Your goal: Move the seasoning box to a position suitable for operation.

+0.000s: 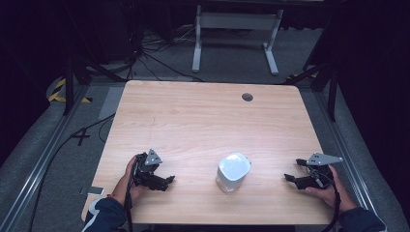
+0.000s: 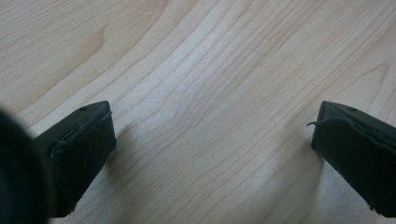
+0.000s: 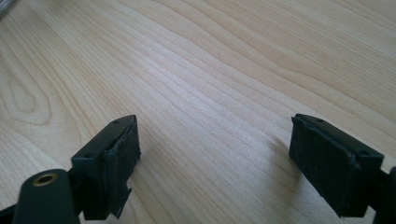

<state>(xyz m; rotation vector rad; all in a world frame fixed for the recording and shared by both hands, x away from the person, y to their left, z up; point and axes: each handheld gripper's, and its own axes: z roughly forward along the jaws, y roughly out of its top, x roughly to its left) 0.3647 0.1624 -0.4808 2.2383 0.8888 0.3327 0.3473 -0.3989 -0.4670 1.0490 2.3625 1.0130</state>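
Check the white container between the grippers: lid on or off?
On. The white container stands upright on the table with its white lid covering the top. Whether the lid is latched, cannot tell.

Right gripper [image 3: 212, 158], jaws wide apart, low over bare pale wooden table [image 3: 224, 70].

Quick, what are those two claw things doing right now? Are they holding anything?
Left gripper: open, holding nothing, low over the table.
Right gripper: open, holding nothing. The white container stands between them, untouched.
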